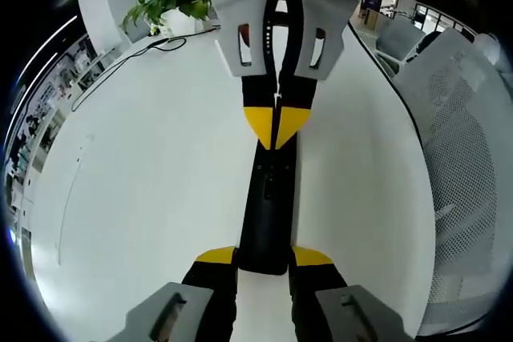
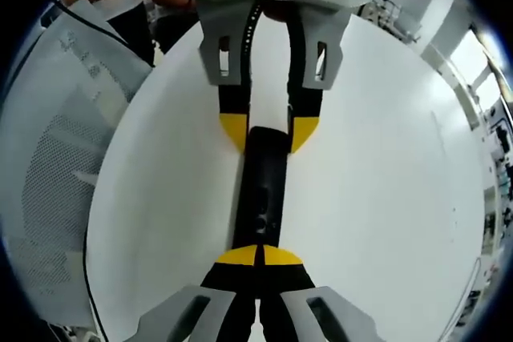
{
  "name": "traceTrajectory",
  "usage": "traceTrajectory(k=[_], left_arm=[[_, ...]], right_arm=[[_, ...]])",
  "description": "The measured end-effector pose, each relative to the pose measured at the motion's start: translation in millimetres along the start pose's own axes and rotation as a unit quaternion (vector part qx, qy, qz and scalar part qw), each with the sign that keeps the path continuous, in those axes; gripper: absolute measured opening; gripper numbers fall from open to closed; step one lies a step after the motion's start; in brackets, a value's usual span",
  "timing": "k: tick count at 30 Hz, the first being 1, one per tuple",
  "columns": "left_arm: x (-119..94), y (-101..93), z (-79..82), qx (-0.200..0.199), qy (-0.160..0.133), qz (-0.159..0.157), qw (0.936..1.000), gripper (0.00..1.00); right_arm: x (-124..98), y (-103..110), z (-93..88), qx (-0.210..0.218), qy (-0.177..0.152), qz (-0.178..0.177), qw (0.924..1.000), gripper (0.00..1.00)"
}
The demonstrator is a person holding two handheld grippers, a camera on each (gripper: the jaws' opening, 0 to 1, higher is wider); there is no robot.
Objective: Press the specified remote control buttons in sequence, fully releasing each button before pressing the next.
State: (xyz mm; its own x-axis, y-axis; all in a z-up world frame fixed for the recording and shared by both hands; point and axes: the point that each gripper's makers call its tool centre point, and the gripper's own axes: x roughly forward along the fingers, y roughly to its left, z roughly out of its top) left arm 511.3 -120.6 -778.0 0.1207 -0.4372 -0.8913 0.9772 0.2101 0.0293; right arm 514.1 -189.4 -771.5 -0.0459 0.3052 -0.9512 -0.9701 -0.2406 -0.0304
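You are holding a black remote control (image 1: pixel 270 206) lengthwise on the white worktop (image 1: pixel 144 198), one gripper at each end. In the left gripper view, your left gripper (image 1: pixel 264 259) is spreading its yellow-tipped jaws around the remote's near end, clamped on its two sides. Straight ahead, your right gripper (image 1: pixel 276 127) is pointing its jaws, closed together, onto the remote's far end, hiding that part. The right gripper view confirms it: the right gripper (image 2: pixel 258 257) tips are meeting over the near end of the remote, while the left gripper (image 2: pixel 269 132) is straddling the far end. The buttons are too dark and small to make out. A potted plant (image 1: pixel 170 2) is sitting well beyond the jaws; a mesh chair (image 1: pixel 469 166) is standing to their right.
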Motion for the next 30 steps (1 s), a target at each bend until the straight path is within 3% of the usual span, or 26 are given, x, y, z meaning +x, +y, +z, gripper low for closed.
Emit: traceTrajectory(k=[9, 30], left_arm=[[0, -1.3, 0.1, 0.002, 0.002, 0.004, 1.0, 0.24], [0, 0.9, -0.3, 0.006, 0.006, 0.004, 1.0, 0.24]], right_arm=[[-5, 0, 0.4, 0.028, -0.039, -0.002, 0.9989, 0.0], [-31, -3, 17.5, 0.006, -0.054, -0.028, 0.9981, 0.0]])
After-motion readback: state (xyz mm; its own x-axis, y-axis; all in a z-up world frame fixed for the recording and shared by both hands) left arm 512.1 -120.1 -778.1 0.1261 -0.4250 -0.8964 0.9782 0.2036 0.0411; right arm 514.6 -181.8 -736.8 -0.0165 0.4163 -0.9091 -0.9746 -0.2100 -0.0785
